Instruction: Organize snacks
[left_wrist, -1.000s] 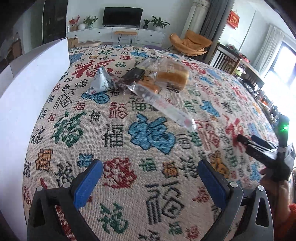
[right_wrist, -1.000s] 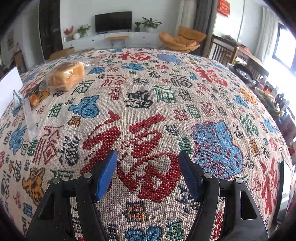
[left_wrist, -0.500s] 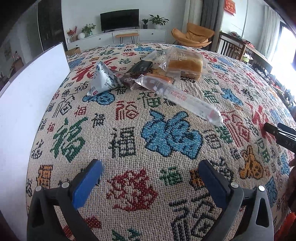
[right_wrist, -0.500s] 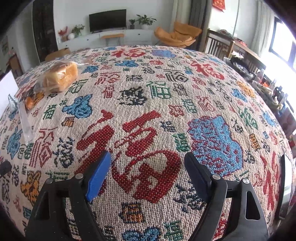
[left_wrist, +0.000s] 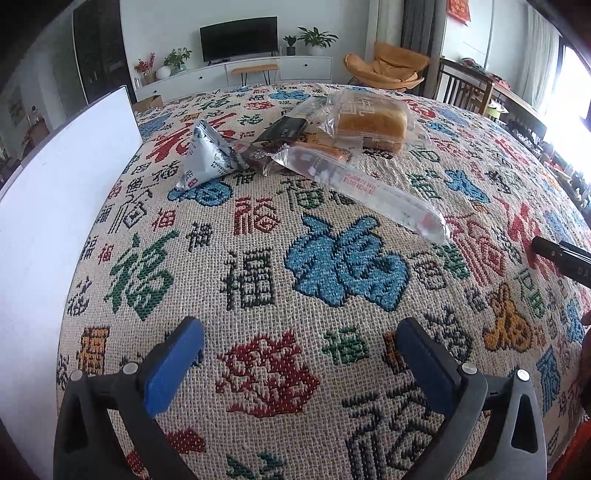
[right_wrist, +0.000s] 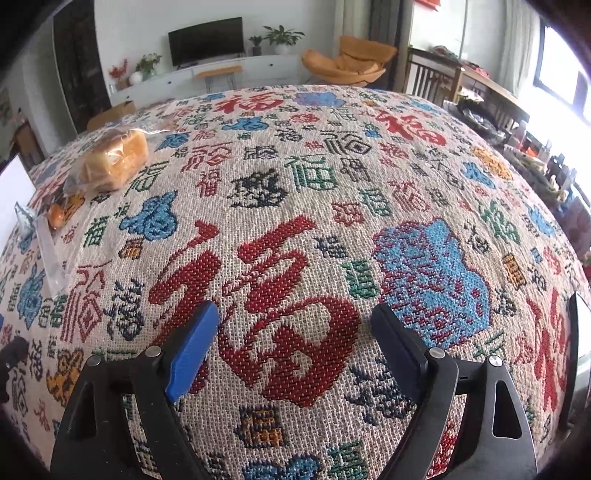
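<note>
Beside snacks (left_wrist: 314, 147) — white board (left_wrist: 66, 206), upright

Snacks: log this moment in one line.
snacks: bread pack, long packet on tablecloth | left gripper: open, empty | right gripper: opening, empty

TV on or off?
Looks off: the TV screen is uniformly dark in both views, with no picture showing.
</note>
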